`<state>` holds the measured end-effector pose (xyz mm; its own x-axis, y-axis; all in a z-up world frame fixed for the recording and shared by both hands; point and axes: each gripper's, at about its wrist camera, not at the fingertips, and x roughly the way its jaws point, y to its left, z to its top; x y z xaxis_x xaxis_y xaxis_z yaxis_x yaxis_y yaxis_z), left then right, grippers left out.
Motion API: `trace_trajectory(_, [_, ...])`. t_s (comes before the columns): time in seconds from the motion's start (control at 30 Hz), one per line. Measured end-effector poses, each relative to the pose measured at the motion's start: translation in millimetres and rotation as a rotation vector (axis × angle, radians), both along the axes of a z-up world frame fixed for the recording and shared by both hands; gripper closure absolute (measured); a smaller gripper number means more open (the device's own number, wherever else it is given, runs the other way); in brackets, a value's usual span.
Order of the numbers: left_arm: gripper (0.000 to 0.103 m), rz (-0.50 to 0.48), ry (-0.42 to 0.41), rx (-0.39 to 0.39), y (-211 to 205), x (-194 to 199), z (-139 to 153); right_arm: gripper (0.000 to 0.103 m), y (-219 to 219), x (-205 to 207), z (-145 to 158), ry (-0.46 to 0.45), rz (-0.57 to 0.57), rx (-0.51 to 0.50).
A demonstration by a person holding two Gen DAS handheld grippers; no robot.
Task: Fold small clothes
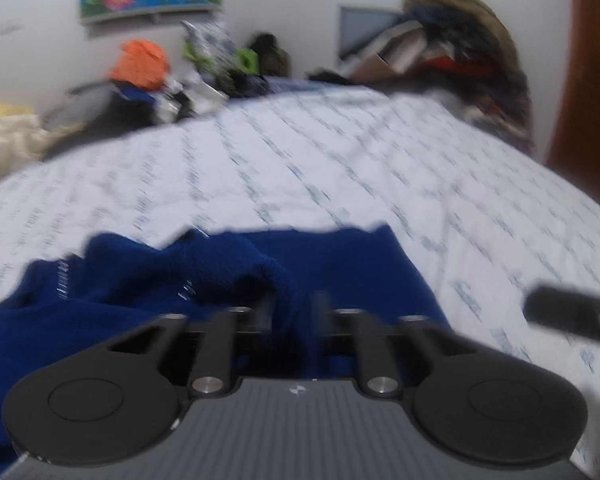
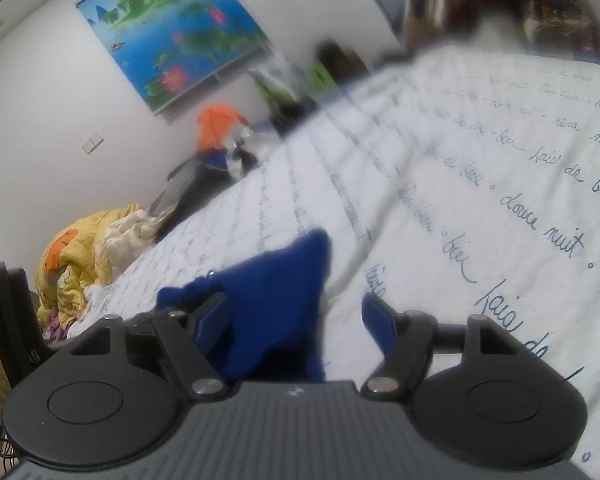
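Blue garment on bed, both hand-held grippers over it.
White bed cover with blue script (image 2: 480, 152) carries crumpled dark blue knitted garment (image 1: 228, 272). Left hand-held gripper (image 1: 292, 308): cloth bunched between fingers, grip unclear through blur. Right hand-held gripper (image 2: 296, 316): jaws apart, cloth between, not pinched.

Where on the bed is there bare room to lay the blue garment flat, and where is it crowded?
The white bedspread lies bare beyond the blue garment, up to the clutter along the wall, and to its right in the right wrist view. Crowded: the clothes pile at the far right corner, and the orange item and yellow bedding on the left.
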<state>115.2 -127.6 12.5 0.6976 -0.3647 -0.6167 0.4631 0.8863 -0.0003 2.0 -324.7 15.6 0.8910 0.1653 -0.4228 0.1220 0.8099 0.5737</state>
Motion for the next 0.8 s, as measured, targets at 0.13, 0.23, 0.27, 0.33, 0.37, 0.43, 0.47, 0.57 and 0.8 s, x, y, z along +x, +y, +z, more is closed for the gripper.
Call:
trace_trajectory(0.13, [0.001, -0.055, -0.074, 0.019, 17, -19, 5, 0.03, 4, 1, 8, -0.019, 0.017, -0.022])
trace_trajectory(0.23, [0.0, -0.046, -0.177, 0.105, 44, -32, 12, 0.03, 9, 11, 15, -0.028, 0.046, -0.046])
trace_trajectory(0.27, [0.0, -0.018, -0.201, 0.127, 58, -33, 14, 0.03, 12, 18, 17, -0.027, 0.068, -0.059])
trace_trajectory(0.33, [0.0, 0.054, -0.218, 0.157, 86, -26, 14, 0.03, 20, 30, 20, -0.023, 0.115, -0.098])
trace_trajectory(0.37, [0.0, 0.098, -0.217, 0.164, 102, -20, 16, 0.03, 26, 38, 20, -0.019, 0.141, -0.12])
trace_trajectory(0.43, [0.0, 0.205, -0.192, 0.169, 137, -4, 16, 0.03, 40, 57, 19, -0.001, 0.2, -0.15])
trace_trajectory(0.47, [0.0, 0.259, -0.174, 0.163, 153, 4, 17, 0.03, 47, 70, 17, 0.01, 0.231, -0.156])
trace_trajectory(0.57, [0.0, 0.406, -0.149, 0.127, 201, 25, 22, 0.03, 71, 103, 12, 0.039, 0.303, -0.177])
trace_trajectory(0.8, [0.0, 0.572, -0.013, 0.02, 269, 68, 26, 0.057, 109, 160, -8, 0.116, 0.38, -0.09])
